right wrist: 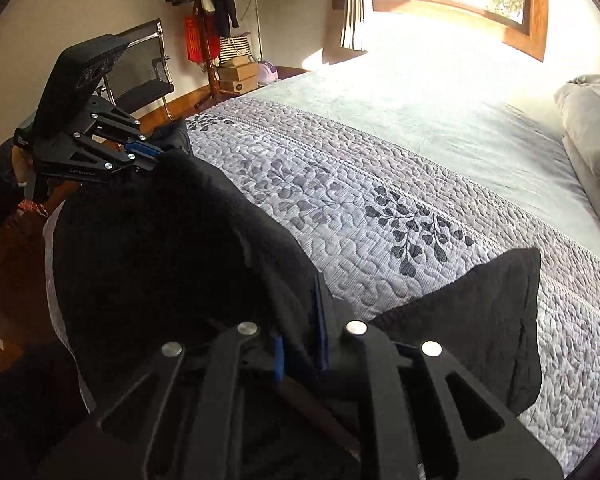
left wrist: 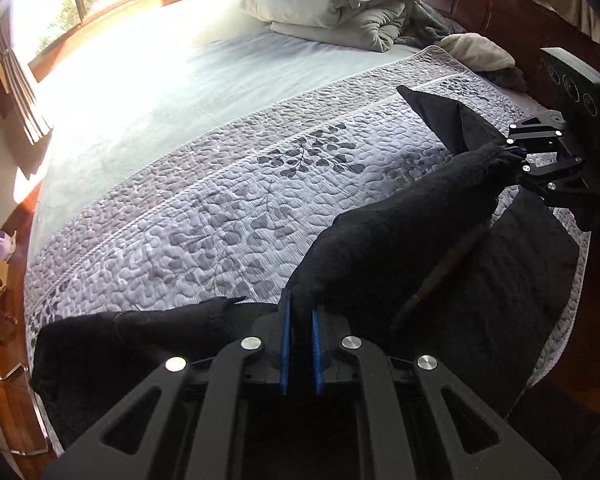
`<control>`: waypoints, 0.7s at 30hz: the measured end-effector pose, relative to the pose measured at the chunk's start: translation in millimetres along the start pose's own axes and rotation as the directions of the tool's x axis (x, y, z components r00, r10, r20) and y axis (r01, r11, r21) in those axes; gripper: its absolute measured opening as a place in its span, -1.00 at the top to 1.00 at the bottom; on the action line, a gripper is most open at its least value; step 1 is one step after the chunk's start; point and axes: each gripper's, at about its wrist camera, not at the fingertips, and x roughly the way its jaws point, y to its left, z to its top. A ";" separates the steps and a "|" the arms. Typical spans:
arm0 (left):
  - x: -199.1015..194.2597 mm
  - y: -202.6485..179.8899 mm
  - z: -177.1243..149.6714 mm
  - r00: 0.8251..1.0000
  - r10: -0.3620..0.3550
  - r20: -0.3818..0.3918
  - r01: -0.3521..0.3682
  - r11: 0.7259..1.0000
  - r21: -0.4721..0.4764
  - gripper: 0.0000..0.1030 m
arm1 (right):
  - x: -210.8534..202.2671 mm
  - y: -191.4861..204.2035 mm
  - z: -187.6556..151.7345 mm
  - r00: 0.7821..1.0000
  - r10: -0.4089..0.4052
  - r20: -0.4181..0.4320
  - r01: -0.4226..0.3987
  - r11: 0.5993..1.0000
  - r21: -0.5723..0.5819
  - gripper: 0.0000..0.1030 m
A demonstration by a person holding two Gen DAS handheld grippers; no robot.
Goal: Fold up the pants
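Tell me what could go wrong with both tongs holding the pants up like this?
Both grips look thin: the left tongs and right tongs each pinch only an edge of the black pants, so the cloth may slip free. The loose flap hanging beside the right tongs could crease under the fold on the quilt.

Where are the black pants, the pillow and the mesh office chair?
black pants (left wrist: 400, 236): left wrist view, raised fold of cloth.
pillow (left wrist: 300, 0): left wrist view, middle of its face.
mesh office chair (right wrist: 144, 46): right wrist view, backrest mesh.
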 end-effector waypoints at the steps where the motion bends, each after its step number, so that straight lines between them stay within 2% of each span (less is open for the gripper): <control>1: -7.0 -8.3 -11.2 1.000 0.007 0.006 -0.007 1.000 -0.018 0.83 | -7.6 7.7 -9.2 1.000 0.002 0.008 -0.002 1.000 0.013 0.80; 4: -25.3 -32.4 -45.4 0.999 0.030 0.021 -0.029 0.998 -0.063 0.83 | -12.4 40.6 -33.4 1.000 -0.020 0.009 0.020 1.000 0.023 0.79; 7: -36.9 -57.2 -75.1 0.997 0.076 0.031 -0.073 0.993 -0.089 0.83 | -12.6 59.3 -55.1 1.000 -0.028 -0.009 0.029 0.999 0.046 0.79; 9: -42.3 -69.6 -91.8 0.996 0.082 0.028 -0.078 0.990 -0.118 0.83 | -14.6 68.8 -69.9 0.999 -0.023 -0.030 0.025 0.997 0.069 0.79; 14: -46.5 -87.5 -129.1 1.000 0.005 -0.013 -0.008 0.971 -0.237 0.83 | -10.0 89.0 -106.8 0.997 0.002 -0.081 0.008 0.992 0.124 0.78; 17: -37.3 -92.1 -149.8 0.996 -0.066 -0.061 0.042 0.944 -0.327 0.82 | -7.2 95.2 -124.1 0.993 0.031 -0.115 -0.012 0.987 0.161 0.78; 21: -19.6 -99.9 -167.0 0.985 -0.083 -0.152 0.022 0.932 -0.361 0.68 | 13.7 104.3 -147.6 0.975 0.064 -0.212 -0.024 0.983 0.184 0.73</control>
